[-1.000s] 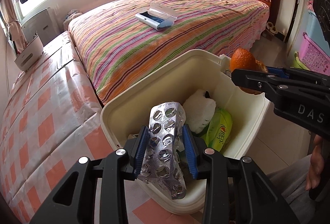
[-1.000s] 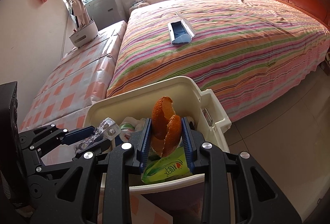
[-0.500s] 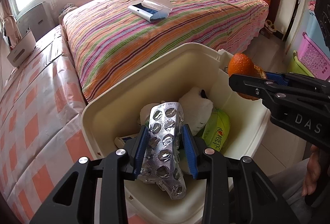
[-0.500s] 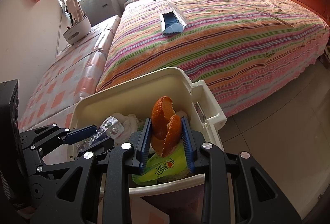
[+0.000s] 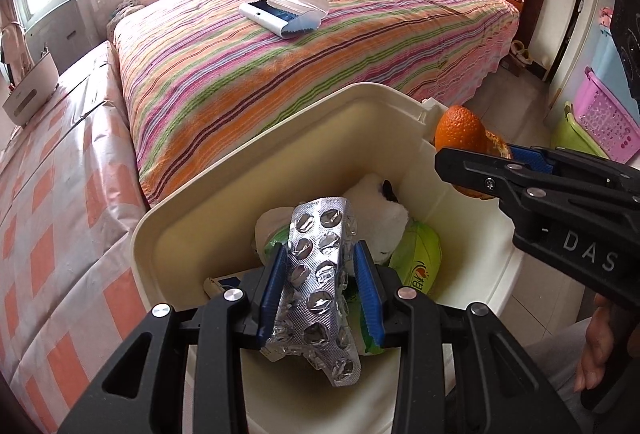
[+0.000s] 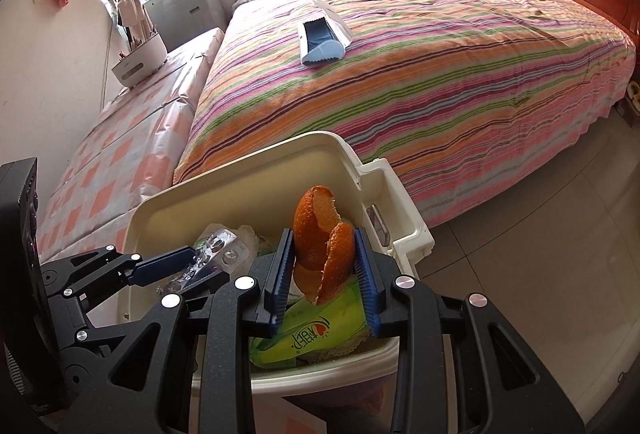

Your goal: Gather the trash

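- Left claw (image 5: 320, 288) grips the blister pack (image 5: 318, 274), its long axis pointing forward, directly above the open bin (image 5: 280, 162)
- Right claw (image 6: 323, 276) grips orange peel (image 6: 322, 246) above the same bin

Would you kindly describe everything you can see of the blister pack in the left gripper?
The blister pack is a silvery foil strip, crumpled, its rows of round pockets pressed open. It stands tilted, clamped at mid-length by the left gripper, both ends sticking out. It hangs over the open cream bin, above the trash inside.
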`<state>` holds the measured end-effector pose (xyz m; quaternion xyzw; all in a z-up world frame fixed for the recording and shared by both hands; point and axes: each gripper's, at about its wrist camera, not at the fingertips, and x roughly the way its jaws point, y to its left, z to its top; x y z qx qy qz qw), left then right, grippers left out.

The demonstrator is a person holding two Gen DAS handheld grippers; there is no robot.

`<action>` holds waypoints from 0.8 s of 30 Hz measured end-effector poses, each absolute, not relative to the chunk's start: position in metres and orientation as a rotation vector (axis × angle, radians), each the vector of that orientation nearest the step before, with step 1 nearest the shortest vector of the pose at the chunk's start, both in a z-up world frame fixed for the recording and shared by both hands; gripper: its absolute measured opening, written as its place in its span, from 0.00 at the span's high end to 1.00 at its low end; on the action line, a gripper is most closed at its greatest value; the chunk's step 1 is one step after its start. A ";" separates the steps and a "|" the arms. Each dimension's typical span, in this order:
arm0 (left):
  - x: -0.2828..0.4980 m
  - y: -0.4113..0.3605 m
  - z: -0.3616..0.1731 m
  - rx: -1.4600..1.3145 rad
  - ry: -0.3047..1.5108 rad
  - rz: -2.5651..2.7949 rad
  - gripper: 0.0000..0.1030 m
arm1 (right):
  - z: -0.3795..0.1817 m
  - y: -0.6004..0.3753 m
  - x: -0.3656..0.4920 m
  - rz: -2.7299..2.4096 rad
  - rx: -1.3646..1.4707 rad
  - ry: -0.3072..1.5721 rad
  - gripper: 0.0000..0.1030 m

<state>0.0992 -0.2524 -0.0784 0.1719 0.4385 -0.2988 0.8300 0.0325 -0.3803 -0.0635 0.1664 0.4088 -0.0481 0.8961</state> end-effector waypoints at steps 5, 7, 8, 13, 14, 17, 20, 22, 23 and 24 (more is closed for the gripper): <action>0.104 -0.251 -0.078 0.352 0.929 -0.614 0.59 | -0.061 -0.379 0.033 -0.097 0.353 0.835 0.57; 0.106 -0.250 -0.078 0.353 0.934 -0.598 0.33 | -0.056 -0.379 0.031 -0.113 0.349 0.806 0.34; 0.106 -0.250 -0.078 0.350 0.932 -0.589 0.32 | -0.053 -0.379 0.030 -0.115 0.346 0.793 0.32; 0.108 -0.242 -0.075 0.311 0.924 -0.575 0.29 | -0.048 -0.384 0.028 -0.112 0.390 0.766 0.32; 0.109 -0.241 -0.075 0.303 0.925 -0.576 0.29 | -0.048 -0.384 0.027 -0.111 0.394 0.761 0.31; 0.111 -0.237 -0.074 0.283 0.925 -0.556 0.28 | -0.045 -0.384 0.026 -0.115 0.391 0.747 0.30; 0.111 -0.231 -0.071 0.270 0.911 -0.533 0.28 | -0.043 -0.383 0.024 -0.111 0.393 0.733 0.30; 0.109 -0.226 -0.068 0.270 0.902 -0.512 0.28 | -0.041 -0.381 0.021 -0.121 0.383 0.720 0.29; 0.108 -0.223 -0.066 0.268 0.896 -0.496 0.28 | -0.039 -0.380 0.019 -0.129 0.375 0.711 0.29; 0.105 -0.218 -0.063 0.263 0.887 -0.481 0.28 | -0.038 -0.377 0.015 -0.143 0.358 0.706 0.29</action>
